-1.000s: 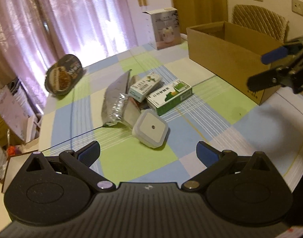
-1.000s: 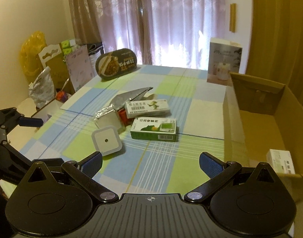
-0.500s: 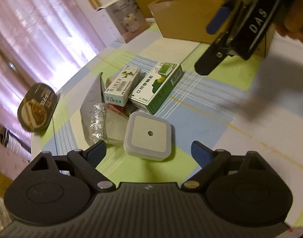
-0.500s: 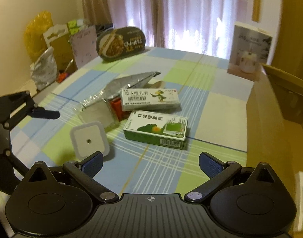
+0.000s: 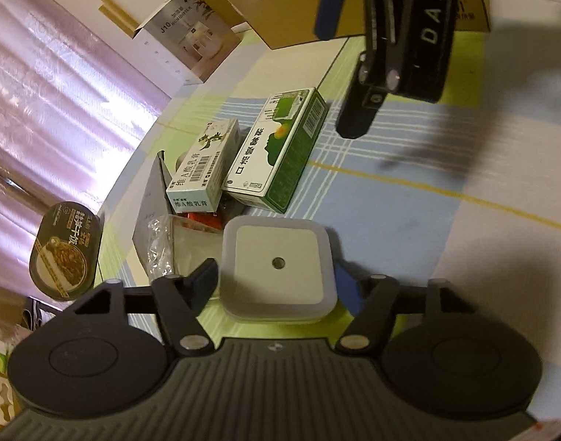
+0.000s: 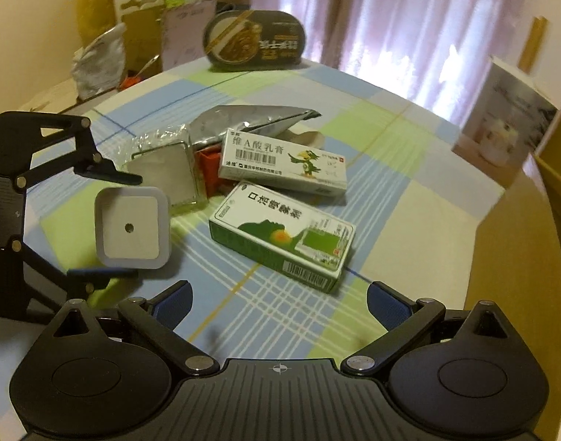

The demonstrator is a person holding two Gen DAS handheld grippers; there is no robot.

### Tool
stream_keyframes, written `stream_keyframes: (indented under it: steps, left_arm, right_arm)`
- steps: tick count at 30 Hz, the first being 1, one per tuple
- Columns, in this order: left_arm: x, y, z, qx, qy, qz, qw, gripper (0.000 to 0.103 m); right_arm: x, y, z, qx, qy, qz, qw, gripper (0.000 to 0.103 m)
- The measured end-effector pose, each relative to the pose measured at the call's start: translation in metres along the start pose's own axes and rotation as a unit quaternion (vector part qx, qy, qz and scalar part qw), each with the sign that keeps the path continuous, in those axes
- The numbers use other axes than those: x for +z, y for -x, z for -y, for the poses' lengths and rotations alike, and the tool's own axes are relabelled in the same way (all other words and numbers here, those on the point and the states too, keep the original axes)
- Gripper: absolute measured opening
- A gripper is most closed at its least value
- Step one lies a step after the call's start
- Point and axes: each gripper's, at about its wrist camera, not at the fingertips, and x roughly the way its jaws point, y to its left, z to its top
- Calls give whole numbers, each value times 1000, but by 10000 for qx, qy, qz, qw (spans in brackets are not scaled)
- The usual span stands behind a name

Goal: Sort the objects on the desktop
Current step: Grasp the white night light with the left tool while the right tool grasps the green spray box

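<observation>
Since the earlier frames we have brought our left gripper [image 5: 276, 281] down until its spread fingers flank the white square device [image 5: 278, 264], not yet clenched. Next we squeeze and lift; our right gripper [image 6: 278, 303] hangs released, short of the green box [image 6: 284, 240].

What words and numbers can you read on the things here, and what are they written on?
"DAS": on the right gripper body.
"J10 HUMIDIFIER": on the white humidifier box; the small word is blurry.
"维A酸乳膏": on the white parrot box.
"口洁喷雾剂": on the green and white box, as best I can read it.
Dark oval tin: gold characters, too blurred to read.
Barcodes and fine print on both boxes: too small to read.
</observation>
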Motion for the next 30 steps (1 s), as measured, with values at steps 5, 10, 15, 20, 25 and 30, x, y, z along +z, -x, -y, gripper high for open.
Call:
stream_keyframes:
  steps: [5,10,15,20,25,30]
  left_arm:
    - [0,-6,-8,69,266,10,9996,62]
    - [-3,-10,-21,150,706,-48,9974,62]
    - [-9,-7,-30,113,948,-25,9954,62]
    - [-15,-5,-40,131,1264,-34,9919,62]
    - [-19,-6,-45,60,1434,-10,9896,61]
    - [-22,-4,-45,19,1488,42,9889,61]
  right_arm:
    - [8,-13,8,57,-363,51,9993,97]
    - [14,-23,5,-25,-650,261,9975,98]
    - [21,-43,-2,-98,-255,254,9993,98]
    - [28,-60,4,-193,-345,232,9989,100]
    - [30,-68,4,-170,-684,370,9968,101]
    - [39,-81,-6,-93,320,240,9992,101]
